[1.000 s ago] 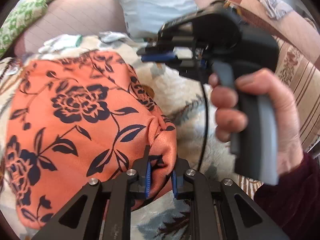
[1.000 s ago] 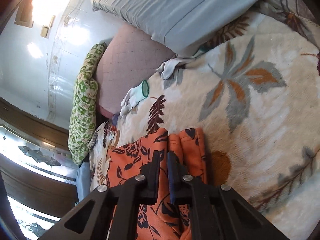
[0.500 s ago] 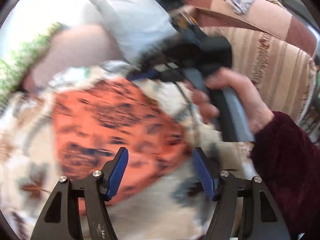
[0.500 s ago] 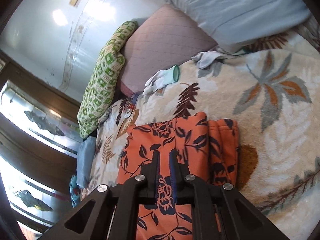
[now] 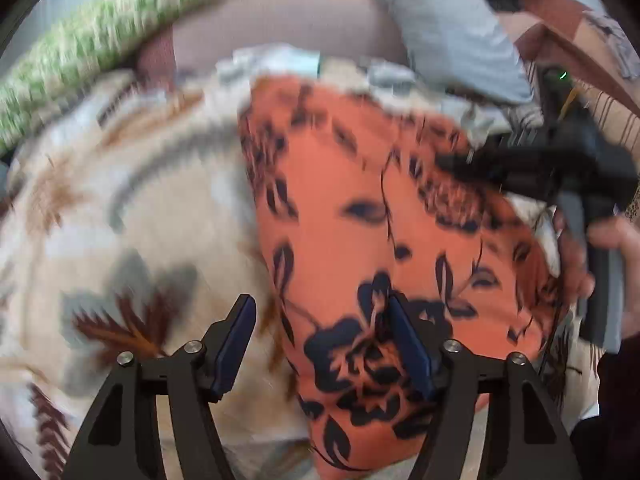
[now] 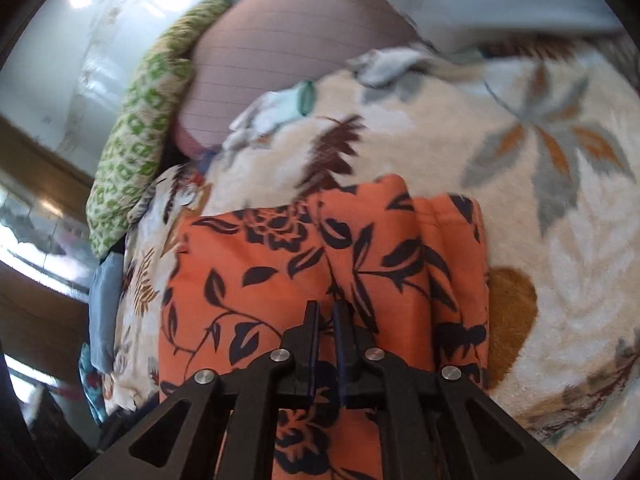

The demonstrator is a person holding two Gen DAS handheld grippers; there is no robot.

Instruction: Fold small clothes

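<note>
Cream fleece blanket (image 6: 552,240) with grey and rust leaves spreads under everything you are working on. Behind it lean a pink quilted pillow (image 6: 288,52), a green patterned cushion (image 6: 136,128) and a pale blue pillow (image 5: 444,24). On the blanket lies the orange floral garment (image 5: 352,216), folded into a thick pad with a gathered edge along its right side in your right wrist view. A pale glove (image 6: 276,112) rests near the pink pillow, well apart from the garment. Your left gripper (image 5: 324,344) stands wide apart, holding nothing, one blue pad over the garment and the other over the blanket. Your right gripper (image 6: 326,320) has its fingers drawn almost together over the garment; you cannot tell whether cloth is pinched between them.
</note>
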